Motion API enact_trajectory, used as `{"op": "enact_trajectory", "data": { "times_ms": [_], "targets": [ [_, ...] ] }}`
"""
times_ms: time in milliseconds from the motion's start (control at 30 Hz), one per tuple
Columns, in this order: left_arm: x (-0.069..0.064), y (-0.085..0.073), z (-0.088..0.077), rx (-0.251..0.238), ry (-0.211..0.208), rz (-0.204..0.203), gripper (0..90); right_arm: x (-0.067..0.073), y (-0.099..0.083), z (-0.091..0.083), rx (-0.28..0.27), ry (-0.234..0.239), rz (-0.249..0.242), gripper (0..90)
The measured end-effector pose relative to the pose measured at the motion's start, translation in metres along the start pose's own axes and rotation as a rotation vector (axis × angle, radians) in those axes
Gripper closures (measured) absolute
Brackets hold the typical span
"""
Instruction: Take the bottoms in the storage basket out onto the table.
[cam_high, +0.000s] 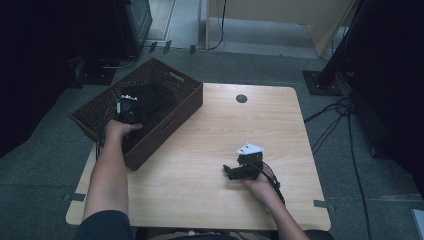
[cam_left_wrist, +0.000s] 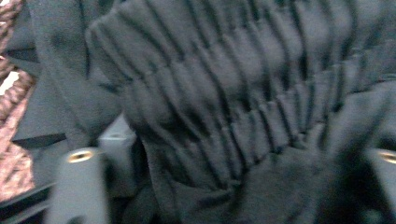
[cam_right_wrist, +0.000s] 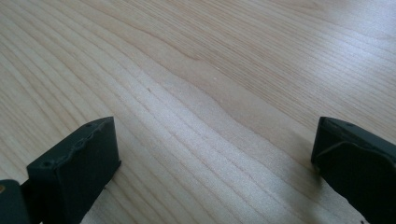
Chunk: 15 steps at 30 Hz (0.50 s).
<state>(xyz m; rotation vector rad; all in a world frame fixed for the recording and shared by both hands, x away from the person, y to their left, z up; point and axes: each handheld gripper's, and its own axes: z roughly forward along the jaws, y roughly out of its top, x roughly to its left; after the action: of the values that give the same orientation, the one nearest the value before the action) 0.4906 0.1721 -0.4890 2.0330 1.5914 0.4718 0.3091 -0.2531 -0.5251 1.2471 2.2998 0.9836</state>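
A dark garment (cam_high: 156, 102) with gathered, ribbed fabric (cam_left_wrist: 224, 93) lies in a brown woven basket (cam_high: 167, 131) at the table's far left. My left gripper (cam_high: 127, 107) reaches down into the basket. Its jaws stand wide with the cloth bunched between them (cam_left_wrist: 232, 177), and I see no pinch on it. The basket's weave (cam_left_wrist: 11, 116) shows at the left edge of the left gripper view. My right gripper (cam_high: 229, 172) rests low over the bare wooden table (cam_high: 200, 200) at the front right. It points left, open, with only wood between its jaws (cam_right_wrist: 215, 154).
A small dark round hole (cam_high: 241, 98) sits near the table's far edge. Grey carpet surrounds the table, with cables (cam_high: 335, 120) and a black stand base (cam_high: 322, 82) on the floor at the right. Dark equipment (cam_high: 135, 20) stands behind the basket.
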Motion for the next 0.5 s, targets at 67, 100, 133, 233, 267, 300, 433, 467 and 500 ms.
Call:
{"op": "enact_trajectory", "data": {
  "times_ms": [67,100,133,233,267,300,433,467,500],
  "targets": [
    [0.003,0.003,-0.003,0.014,-0.03,-0.037,41.9,0.0,0.0,0.0,0.0,0.0,0.0,0.4],
    [0.004,0.008,-0.008,0.021,-0.054,-0.065,57.5,0.0,0.0,0.0,0.0,0.0,0.0,0.4],
    [0.004,0.008,-0.008,0.021,-0.054,-0.065,62.5,0.0,0.0,0.0,0.0,0.0,0.0,0.4],
    [0.002,0.021,-0.017,0.026,-0.083,-0.051,68.5,0.0,0.0,0.0,0.0,0.0,0.0,0.4],
    [-0.002,0.032,-0.025,-0.004,-0.118,-0.039,70.6,0.0,0.0,0.0,0.0,0.0,0.001,0.4],
    [-0.002,0.032,-0.025,-0.004,-0.118,-0.039,70.8,0.0,0.0,0.0,-0.001,-0.001,-0.001,0.4],
    [-0.022,0.049,-0.03,-0.039,-0.179,0.013,70.0,0.0,0.001,0.001,0.0,-0.002,0.001,0.4],
    [-0.034,0.053,-0.025,-0.034,-0.193,0.049,67.3,0.0,0.001,0.001,-0.001,-0.001,0.0,0.4],
    [-0.034,0.053,-0.025,-0.034,-0.193,0.049,66.1,0.0,0.001,0.001,-0.001,-0.001,-0.001,0.4]
  ]
}}
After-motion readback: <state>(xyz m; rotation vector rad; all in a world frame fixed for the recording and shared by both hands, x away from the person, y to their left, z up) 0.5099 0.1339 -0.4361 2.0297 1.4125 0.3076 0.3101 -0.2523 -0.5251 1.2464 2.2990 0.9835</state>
